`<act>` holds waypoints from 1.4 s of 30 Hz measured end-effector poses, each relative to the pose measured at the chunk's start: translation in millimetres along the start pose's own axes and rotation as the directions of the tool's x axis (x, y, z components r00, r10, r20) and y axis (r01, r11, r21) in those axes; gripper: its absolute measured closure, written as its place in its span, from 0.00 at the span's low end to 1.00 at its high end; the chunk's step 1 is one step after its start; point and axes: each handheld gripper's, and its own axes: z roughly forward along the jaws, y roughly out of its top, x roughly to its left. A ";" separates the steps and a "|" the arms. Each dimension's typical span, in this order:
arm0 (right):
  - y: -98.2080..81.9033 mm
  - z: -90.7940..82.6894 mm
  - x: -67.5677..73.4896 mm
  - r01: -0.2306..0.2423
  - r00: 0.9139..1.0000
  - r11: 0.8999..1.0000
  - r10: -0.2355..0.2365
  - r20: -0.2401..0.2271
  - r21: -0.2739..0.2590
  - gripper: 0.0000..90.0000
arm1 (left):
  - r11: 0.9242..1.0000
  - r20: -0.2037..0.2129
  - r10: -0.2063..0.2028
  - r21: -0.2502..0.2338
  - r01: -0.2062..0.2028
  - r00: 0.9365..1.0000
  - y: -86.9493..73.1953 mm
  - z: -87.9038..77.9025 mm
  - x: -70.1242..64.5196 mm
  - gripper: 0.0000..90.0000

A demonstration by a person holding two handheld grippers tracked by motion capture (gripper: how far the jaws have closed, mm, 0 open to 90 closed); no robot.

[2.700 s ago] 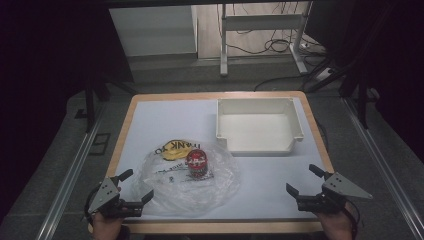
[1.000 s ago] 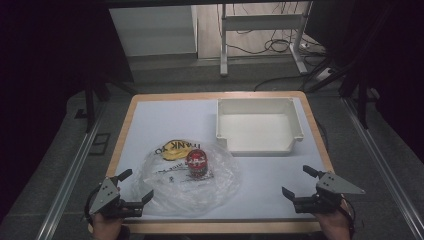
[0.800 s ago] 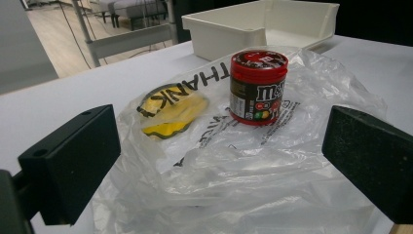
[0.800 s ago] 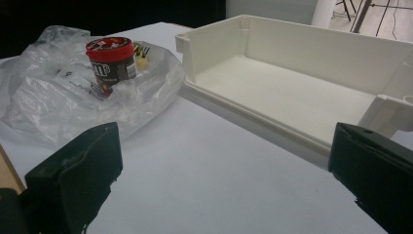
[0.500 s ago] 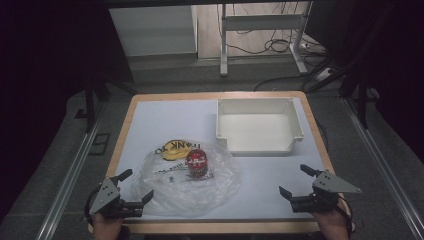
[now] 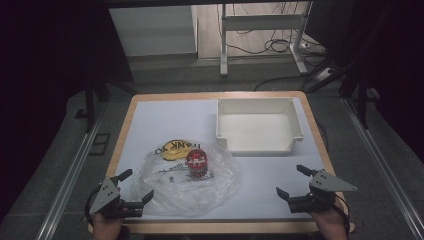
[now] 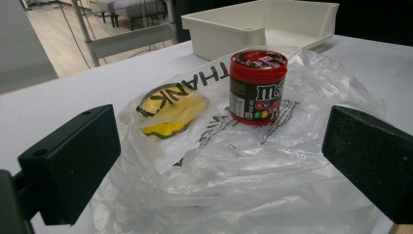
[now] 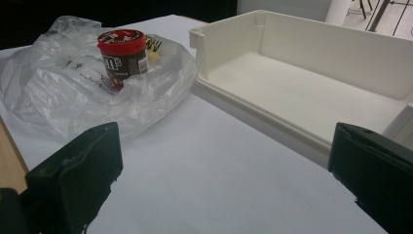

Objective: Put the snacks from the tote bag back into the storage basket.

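Note:
A red-lidded candy jar [image 6: 196, 163] [image 7: 256, 87] [image 8: 122, 54] stands upright on a crumpled clear plastic bag [image 6: 187, 182] [image 7: 234, 170] [image 8: 58, 92] at the table's front left. The bag's yellow printed patch [image 6: 173, 148] [image 7: 170, 109] lies behind the jar. My left gripper [image 6: 136, 186] [image 7: 219, 161] is open at the bag's near left edge, with nothing between its jaws. At the front right, my right gripper [image 6: 292, 181] [image 8: 224, 165] is open over bare table, apart from bag and tray.
An empty white tray [image 6: 259, 126] [image 7: 263, 24] [image 8: 311, 83] sits at the back right of the white table top [image 6: 165, 117]. A wooden rim [image 6: 120, 145] borders the table. Metal rails and a desk frame with cables [image 6: 260, 30] lie beyond it.
My right gripper has drifted left along the front edge, towards the bag. The left gripper, jar, bag and tray have stayed put.

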 end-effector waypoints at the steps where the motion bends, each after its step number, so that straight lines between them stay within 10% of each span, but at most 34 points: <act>1: 0.5 0.8 0.2 0.003 1.000 1.000 -0.003 -0.004 0.000 0.00 | 1.000 0.001 -0.001 -0.001 0.001 1.000 0.0 -0.1 0.1 0.01; 42: 16.1 21.7 11.3 -0.009 0.996 1.000 0.012 -0.088 0.028 0.00 | 1.000 0.004 -0.008 0.012 0.008 1.000 -0.2 1.0 0.0 0.01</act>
